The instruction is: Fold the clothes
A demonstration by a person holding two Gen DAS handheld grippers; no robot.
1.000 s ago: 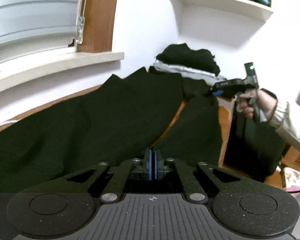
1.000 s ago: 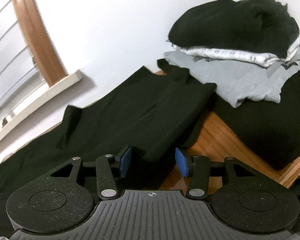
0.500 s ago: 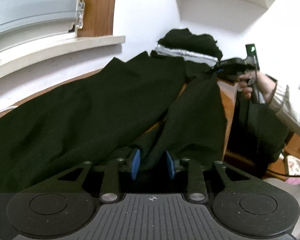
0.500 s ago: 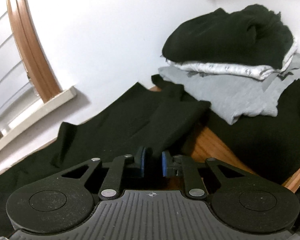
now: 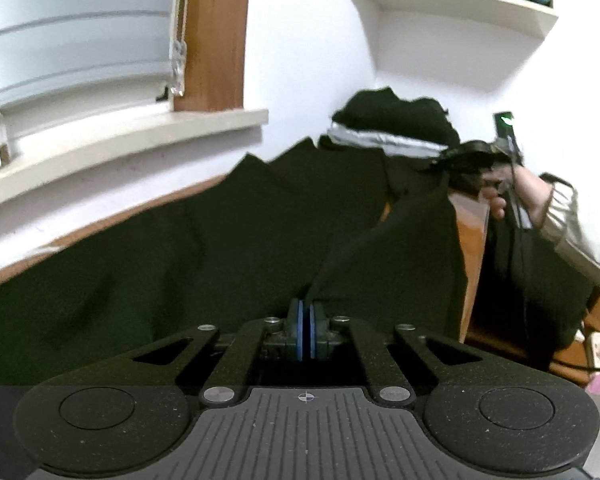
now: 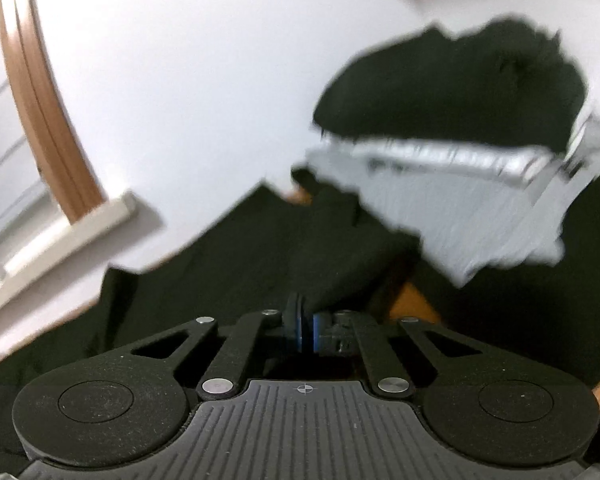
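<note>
Trousers (image 5: 228, 240), black, one pair, lie spread over the wooden table (image 5: 470, 216) under the windowsill (image 5: 132, 140), filling the left wrist view from nine o'clock to three o'clock. Both legs run toward twelve o'clock; the nearer leg lifts off the wood in a taut ridge because each end of it is pinched. The left gripper (image 5: 305, 330) has its blue pads pressed together on that leg's near edge at six o'clock. At two o'clock the person's hand (image 5: 516, 188) holds the right gripper (image 6: 306, 332), whose pads are likewise clamped on black cloth at the far end. Holding the leg at two points like this likely serves to carry it across the other leg in one piece. Beyond, at one o'clock, one stack of clothes (image 6: 452, 120) sits against the wall: one black piece on top, one white patterned under it, one grey below.
</note>
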